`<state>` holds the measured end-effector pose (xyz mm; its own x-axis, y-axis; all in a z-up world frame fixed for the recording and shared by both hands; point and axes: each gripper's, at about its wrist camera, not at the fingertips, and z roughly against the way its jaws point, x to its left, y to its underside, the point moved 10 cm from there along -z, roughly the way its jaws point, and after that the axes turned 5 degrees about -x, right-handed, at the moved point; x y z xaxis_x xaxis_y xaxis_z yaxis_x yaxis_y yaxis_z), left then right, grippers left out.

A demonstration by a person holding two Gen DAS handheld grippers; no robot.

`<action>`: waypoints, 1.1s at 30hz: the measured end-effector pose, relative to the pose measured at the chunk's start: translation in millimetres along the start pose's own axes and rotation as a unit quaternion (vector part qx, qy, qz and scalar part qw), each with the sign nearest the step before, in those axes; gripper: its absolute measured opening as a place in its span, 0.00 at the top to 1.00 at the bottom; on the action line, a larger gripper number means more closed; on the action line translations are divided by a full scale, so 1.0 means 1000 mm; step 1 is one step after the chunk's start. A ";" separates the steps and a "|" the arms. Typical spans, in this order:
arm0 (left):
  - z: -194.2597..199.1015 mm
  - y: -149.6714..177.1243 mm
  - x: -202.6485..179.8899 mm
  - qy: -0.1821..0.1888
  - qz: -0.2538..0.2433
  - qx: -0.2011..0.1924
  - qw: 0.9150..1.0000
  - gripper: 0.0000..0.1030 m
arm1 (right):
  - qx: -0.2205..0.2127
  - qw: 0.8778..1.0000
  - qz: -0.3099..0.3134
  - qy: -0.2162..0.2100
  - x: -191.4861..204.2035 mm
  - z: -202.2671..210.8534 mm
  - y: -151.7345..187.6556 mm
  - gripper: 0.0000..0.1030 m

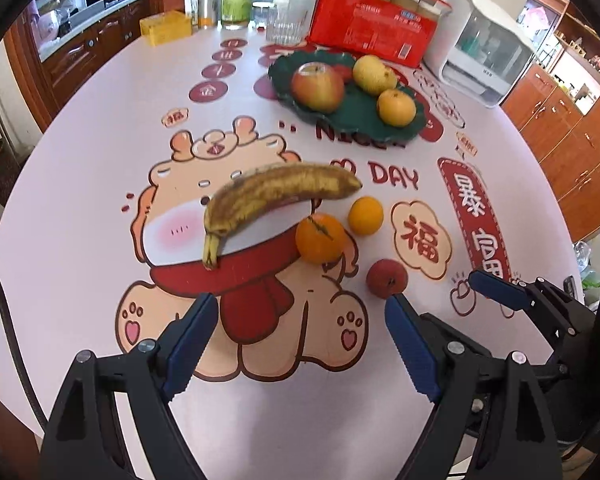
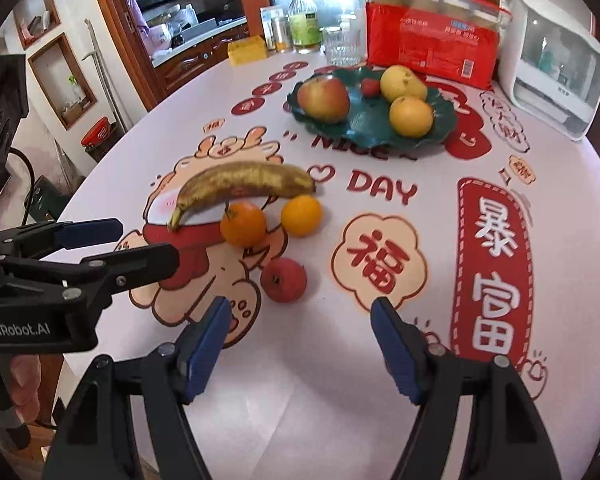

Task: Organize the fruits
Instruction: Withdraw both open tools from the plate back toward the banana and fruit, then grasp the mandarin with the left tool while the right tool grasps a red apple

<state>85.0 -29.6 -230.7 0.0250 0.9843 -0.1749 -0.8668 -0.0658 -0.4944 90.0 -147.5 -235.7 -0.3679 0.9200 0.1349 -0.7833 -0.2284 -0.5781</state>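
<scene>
So the green plate (image 1: 342,118) sits toward the far side of the table (image 1: 80,184), and it has a big red-yellow apple (image 1: 318,86), two yellow pears (image 1: 374,74) and a tiny red fruit (image 2: 370,87) on it (the red one is half hidden behind the apple in the left view). Nearer than the plate, out on the cartoon tablecloth, lies a spotty brown banana (image 1: 276,196). Just on the near side of the banana are two oranges: the one with the stem (image 1: 320,238) sits right against the banana, the smooth one (image 1: 366,216) is just beside it. A small red apple (image 1: 386,280) is nearest of all, apart from the oranges.

Both tongs hang above the near end of the table, well short of the plate. The left gripper (image 1: 316,340) has its jaws spread with nothing between them. Same for the right gripper (image 2: 302,350): released, empty, with the small red apple just ahead of its tips. Behind the plate stand a red package (image 1: 374,26) and a white appliance (image 1: 484,46).
</scene>
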 end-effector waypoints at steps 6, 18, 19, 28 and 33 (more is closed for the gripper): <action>-0.020 0.002 0.002 0.000 0.007 0.015 1.000 0.18 | 0.006 1.000 -0.002 -0.001 0.001 -0.016 0.007 0.33; -0.051 -0.013 -0.005 0.018 0.027 0.013 0.999 0.19 | -0.016 1.000 0.004 0.013 -0.002 -0.029 0.006 0.43; -0.054 -0.014 -0.005 0.019 0.030 0.014 0.999 0.19 | -0.016 1.000 0.005 0.013 -0.002 -0.030 0.006 0.44; -0.067 -0.023 -0.002 0.026 0.052 0.015 0.998 0.25 | -0.015 1.000 0.015 0.008 0.005 -0.042 0.005 0.55; -0.072 -0.026 -0.007 0.029 0.046 0.016 0.998 0.33 | -0.013 1.000 0.018 0.006 0.008 -0.047 0.003 0.58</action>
<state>142.7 -46.3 -278.1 -0.0273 0.9631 -0.2676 -0.8821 -0.1491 -0.4469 108.5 -125.6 -274.3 -0.3899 0.9151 0.1031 -0.7556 -0.2539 -0.6038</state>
